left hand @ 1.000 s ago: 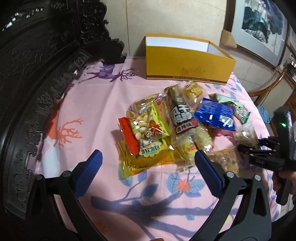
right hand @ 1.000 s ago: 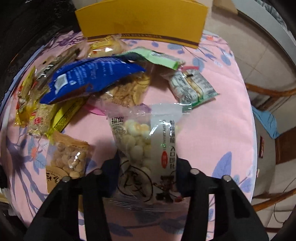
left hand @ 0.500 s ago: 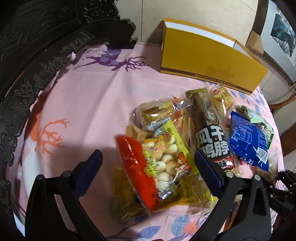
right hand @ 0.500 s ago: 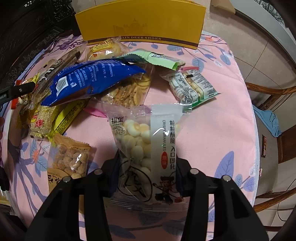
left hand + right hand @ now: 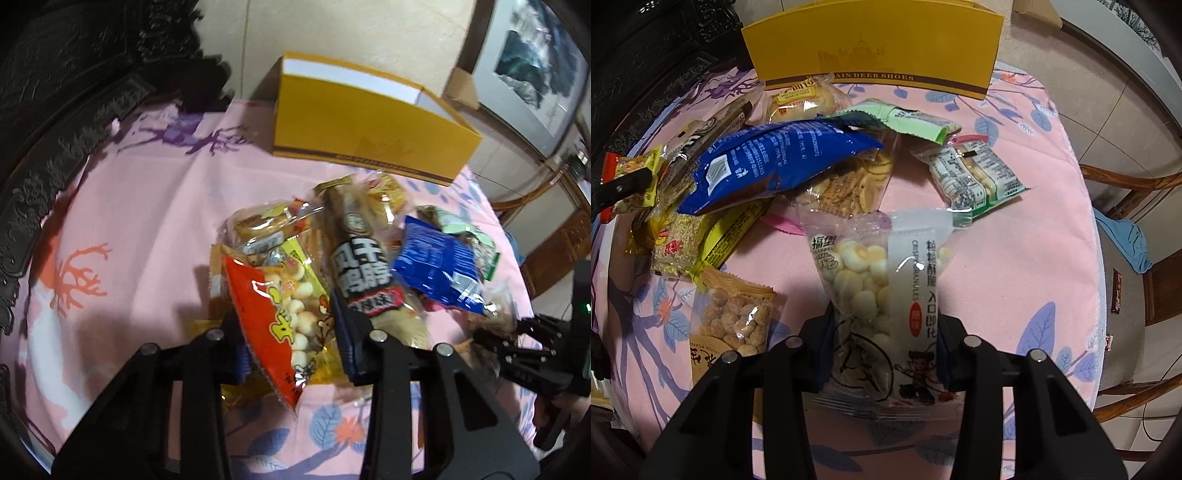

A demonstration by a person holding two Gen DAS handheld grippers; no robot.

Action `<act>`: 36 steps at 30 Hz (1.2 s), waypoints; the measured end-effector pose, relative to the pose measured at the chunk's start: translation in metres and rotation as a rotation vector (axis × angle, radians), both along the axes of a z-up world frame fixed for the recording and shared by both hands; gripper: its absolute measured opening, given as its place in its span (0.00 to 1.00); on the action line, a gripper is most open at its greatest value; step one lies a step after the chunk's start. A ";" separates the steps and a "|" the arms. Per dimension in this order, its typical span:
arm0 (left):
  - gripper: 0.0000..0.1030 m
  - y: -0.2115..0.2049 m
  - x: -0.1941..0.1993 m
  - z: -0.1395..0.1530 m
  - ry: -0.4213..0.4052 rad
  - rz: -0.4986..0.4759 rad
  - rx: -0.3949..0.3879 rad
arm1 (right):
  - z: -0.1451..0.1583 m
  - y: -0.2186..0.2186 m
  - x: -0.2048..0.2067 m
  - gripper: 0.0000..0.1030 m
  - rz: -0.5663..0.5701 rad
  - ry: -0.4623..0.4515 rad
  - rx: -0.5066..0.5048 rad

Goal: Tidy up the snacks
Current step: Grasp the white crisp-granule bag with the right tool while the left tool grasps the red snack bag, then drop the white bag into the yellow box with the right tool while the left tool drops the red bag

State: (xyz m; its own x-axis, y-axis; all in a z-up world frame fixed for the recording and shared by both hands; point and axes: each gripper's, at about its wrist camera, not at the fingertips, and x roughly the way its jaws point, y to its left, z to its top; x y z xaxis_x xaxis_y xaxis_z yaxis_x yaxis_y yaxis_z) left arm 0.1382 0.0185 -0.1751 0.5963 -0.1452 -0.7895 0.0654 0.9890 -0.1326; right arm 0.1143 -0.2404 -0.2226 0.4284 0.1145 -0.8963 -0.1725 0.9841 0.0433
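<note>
Left gripper [image 5: 291,343] jaws closing on the red-edged puff bag [image 5: 280,317], which sits between its pads; let it seat fully before lifting clear of the packets underneath. Right gripper [image 5: 884,354] jaws also closing, already pinching the white puff bag [image 5: 882,295]. Yellow box [image 5: 369,129] is ahead of both, past the pile: carry high over it.

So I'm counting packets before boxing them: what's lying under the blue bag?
In the right wrist view the blue bag lies over a clear packet of round crackers and a yellow sesame-bar packet. Anything deeper beneath it is covered.
</note>
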 end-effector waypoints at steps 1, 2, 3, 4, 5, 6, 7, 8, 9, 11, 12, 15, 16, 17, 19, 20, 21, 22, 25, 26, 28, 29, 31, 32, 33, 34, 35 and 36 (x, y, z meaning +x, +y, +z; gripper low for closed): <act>0.35 -0.001 -0.003 0.003 -0.011 -0.010 -0.003 | 0.000 0.000 -0.001 0.41 0.001 -0.001 0.000; 0.35 0.000 -0.005 0.004 -0.013 -0.014 -0.007 | 0.001 0.000 -0.002 0.40 0.003 -0.001 0.000; 0.35 -0.001 -0.006 0.005 -0.013 -0.017 -0.013 | 0.002 0.000 -0.003 0.40 0.005 -0.003 0.003; 0.35 -0.001 -0.007 0.007 -0.015 -0.018 -0.014 | 0.005 -0.001 -0.005 0.40 0.004 -0.011 0.009; 0.35 -0.001 -0.009 0.009 -0.020 -0.017 -0.015 | 0.008 -0.001 -0.006 0.40 0.001 -0.019 0.012; 0.35 -0.001 -0.010 0.013 -0.027 -0.019 -0.017 | 0.011 -0.001 -0.008 0.40 -0.001 -0.029 0.015; 0.35 -0.003 -0.012 0.018 -0.042 -0.024 -0.013 | 0.016 -0.002 -0.010 0.40 -0.003 -0.039 0.020; 0.35 -0.004 -0.013 0.022 -0.054 -0.029 -0.008 | 0.020 -0.002 -0.010 0.40 -0.008 -0.047 0.024; 0.35 -0.004 -0.014 0.025 -0.062 -0.034 -0.008 | 0.026 -0.003 -0.011 0.40 -0.012 -0.061 0.032; 0.35 -0.005 -0.015 0.037 -0.086 -0.043 -0.016 | 0.037 -0.005 -0.011 0.40 -0.014 -0.087 0.043; 0.35 -0.006 -0.014 0.041 -0.097 -0.047 -0.016 | 0.043 -0.005 -0.011 0.39 -0.015 -0.101 0.047; 0.35 -0.012 -0.011 0.055 -0.131 -0.060 -0.022 | 0.060 -0.005 -0.006 0.39 -0.021 -0.140 0.069; 0.35 -0.014 -0.007 0.061 -0.144 -0.062 -0.029 | 0.068 -0.006 -0.001 0.40 -0.025 -0.152 0.087; 0.35 -0.016 -0.003 0.065 -0.152 -0.066 -0.034 | 0.074 -0.005 0.002 0.40 -0.027 -0.166 0.101; 0.35 -0.022 0.006 0.072 -0.176 -0.079 -0.031 | 0.089 -0.004 0.014 0.40 -0.023 -0.200 0.119; 0.35 -0.025 0.012 0.078 -0.193 -0.086 -0.034 | 0.096 -0.004 0.020 0.40 -0.021 -0.218 0.122; 0.35 -0.028 0.020 0.082 -0.206 -0.090 -0.037 | 0.103 -0.004 0.027 0.40 -0.020 -0.235 0.129; 0.35 -0.030 0.025 0.086 -0.213 -0.090 -0.038 | 0.112 -0.003 0.035 0.40 -0.018 -0.255 0.141; 0.35 -0.035 0.046 0.100 -0.241 -0.090 -0.062 | 0.135 -0.004 0.060 0.40 -0.011 -0.310 0.165; 0.35 -0.037 0.057 0.106 -0.254 -0.093 -0.069 | 0.143 -0.004 0.070 0.40 -0.006 -0.330 0.168; 0.35 -0.040 0.075 0.115 -0.274 -0.098 -0.071 | 0.156 -0.005 0.090 0.40 -0.006 -0.358 0.176; 0.35 -0.043 0.088 0.124 -0.294 -0.098 -0.075 | 0.163 -0.006 0.103 0.40 -0.010 -0.371 0.185; 0.35 -0.046 0.113 0.136 -0.323 -0.101 -0.074 | 0.174 -0.009 0.125 0.40 -0.017 -0.394 0.199; 0.35 -0.047 0.120 0.139 -0.333 -0.101 -0.072 | 0.179 -0.010 0.134 0.40 -0.017 -0.405 0.199; 0.35 -0.047 0.131 0.143 -0.343 -0.098 -0.069 | 0.184 -0.011 0.144 0.40 -0.017 -0.417 0.194; 0.35 -0.048 0.141 0.146 -0.348 -0.094 -0.065 | 0.188 -0.011 0.155 0.40 -0.017 -0.429 0.186; 0.35 -0.048 0.156 0.150 -0.356 -0.087 -0.066 | 0.191 -0.012 0.163 0.40 -0.015 -0.437 0.181; 0.35 -0.048 0.164 0.150 -0.358 -0.082 -0.067 | 0.194 -0.012 0.174 0.40 -0.015 -0.445 0.177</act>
State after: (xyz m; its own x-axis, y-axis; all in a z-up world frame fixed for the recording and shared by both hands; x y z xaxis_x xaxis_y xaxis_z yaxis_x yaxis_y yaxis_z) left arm 0.3021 -0.0294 -0.0251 0.8170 -0.2481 -0.5206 0.1977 0.9685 -0.1513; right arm 0.2885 -0.2525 -0.0283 0.7689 0.2398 -0.5927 -0.1982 0.9707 0.1356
